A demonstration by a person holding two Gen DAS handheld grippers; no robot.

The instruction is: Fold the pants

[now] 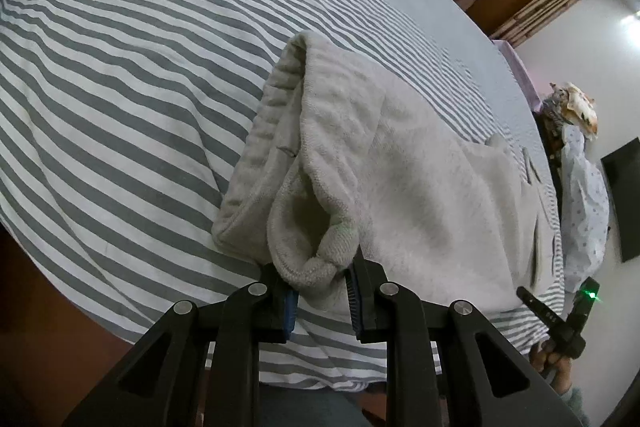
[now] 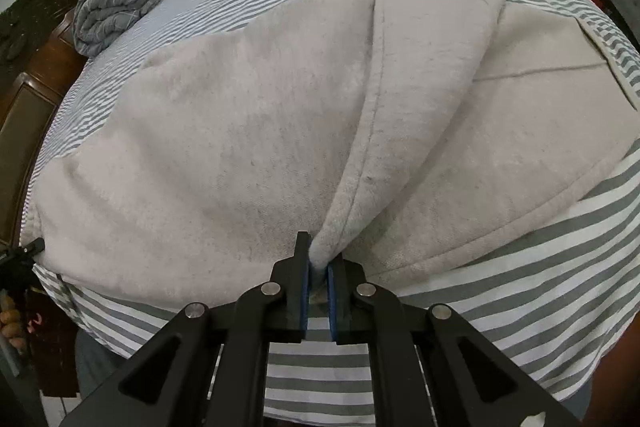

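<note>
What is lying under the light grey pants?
Under the light grey pants lies a grey-and-white striped bed cover, showing on all sides of them. Both grippers, left and right, pinch their near edge. What lies below the cover is hidden.

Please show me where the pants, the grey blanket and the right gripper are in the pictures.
pants (image 2: 224, 131): right wrist view, on the flat fabric left of the raised fold.
grey blanket (image 2: 124, 3): right wrist view, on the middle of the crumpled heap.
right gripper (image 2: 319, 267): right wrist view, between the fingertips pinching the fold.
</note>
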